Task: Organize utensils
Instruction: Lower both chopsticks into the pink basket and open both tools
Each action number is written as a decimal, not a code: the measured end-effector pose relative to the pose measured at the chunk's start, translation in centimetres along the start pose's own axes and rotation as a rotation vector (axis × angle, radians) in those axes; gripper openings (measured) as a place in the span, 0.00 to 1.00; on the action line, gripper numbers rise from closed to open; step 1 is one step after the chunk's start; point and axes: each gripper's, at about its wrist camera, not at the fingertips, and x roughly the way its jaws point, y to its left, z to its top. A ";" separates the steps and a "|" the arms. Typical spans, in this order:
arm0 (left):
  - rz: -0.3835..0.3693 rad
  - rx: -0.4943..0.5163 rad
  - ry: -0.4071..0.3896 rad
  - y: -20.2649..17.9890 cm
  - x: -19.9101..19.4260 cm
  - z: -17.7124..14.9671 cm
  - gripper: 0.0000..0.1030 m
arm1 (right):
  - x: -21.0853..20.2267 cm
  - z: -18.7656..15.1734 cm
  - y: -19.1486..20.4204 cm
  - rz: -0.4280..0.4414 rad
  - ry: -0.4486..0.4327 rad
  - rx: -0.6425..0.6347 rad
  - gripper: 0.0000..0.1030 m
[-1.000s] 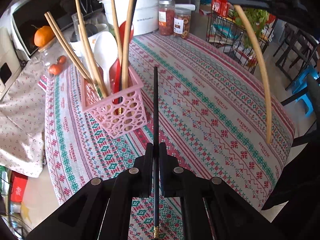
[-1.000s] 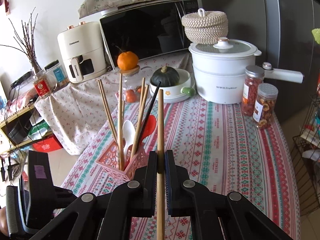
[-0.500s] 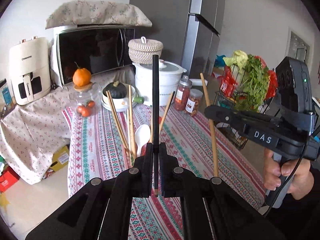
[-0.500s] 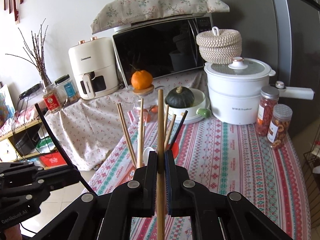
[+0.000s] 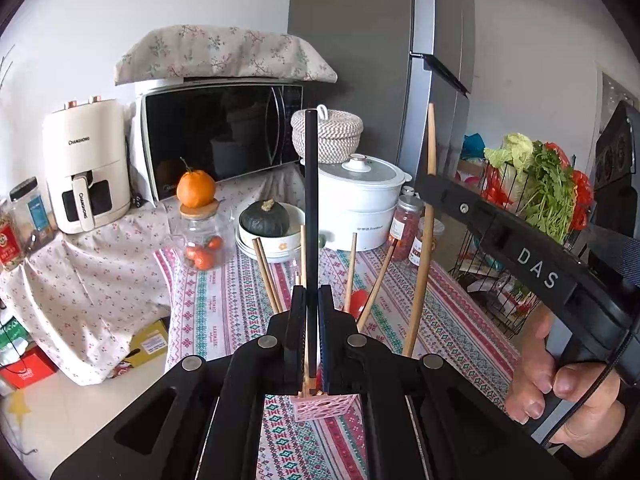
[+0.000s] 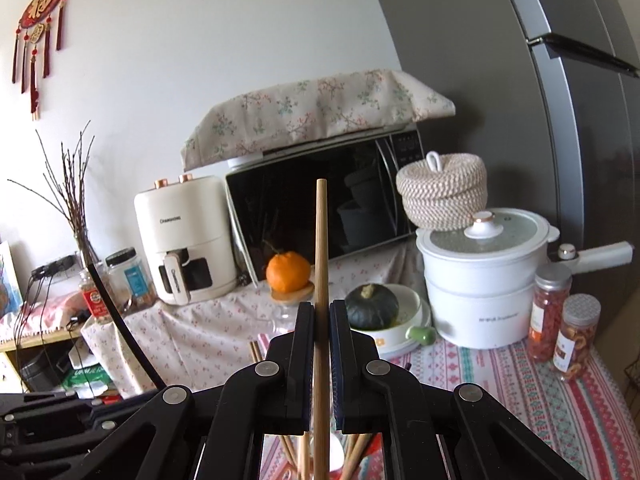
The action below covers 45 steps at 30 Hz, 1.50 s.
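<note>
The patterned tablecloth (image 5: 224,300) fills the lower half of my left view, crowded at its far edge from ten to two o'clock by a microwave (image 5: 220,132), a white pot (image 5: 360,200) and a glass jar (image 5: 202,240) with an orange on its lid, so the open near side is probably why the pink holder (image 5: 322,406) stands there, at six o'clock just under my left gripper (image 5: 311,312). That holder already carries several wooden chopsticks (image 5: 264,272) leaning apart and something red (a spoon, I think). My left jaws are clamped on a black chopstick (image 5: 311,184), held upright at twelve o'clock so its lower end can drop straight into the holder. My right gripper (image 6: 321,328), at three o'clock from the left, is closed on a wooden chopstick (image 6: 321,240), also vertical, and its own view shows stick tops directly beneath. I judge both are lined up for lowering.
</note>
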 end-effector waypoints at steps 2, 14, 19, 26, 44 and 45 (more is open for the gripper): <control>0.001 -0.022 0.022 0.6 0.8 -0.1 0.05 | 0.5 0.2 0.8 -0.029 -0.042 -0.016 0.06; -0.030 -0.093 0.134 3.1 5.1 -1.4 0.05 | 5.2 -2.4 1.4 -0.142 -0.041 0.003 0.06; -0.035 -0.080 0.135 2.9 5.7 -1.5 0.05 | 5.8 -3.0 0.1 -0.138 -0.002 0.051 0.07; -0.030 -0.059 0.139 2.5 6.2 -1.8 0.05 | 5.9 -3.6 -0.6 -0.112 0.054 0.069 0.08; -0.036 -0.069 0.095 1.7 3.9 -1.8 0.41 | 2.1 -1.1 -1.8 -0.006 0.072 0.112 0.38; -0.037 -0.066 0.089 1.5 3.6 -1.8 0.42 | 1.7 -0.9 -1.9 -0.002 0.076 0.108 0.39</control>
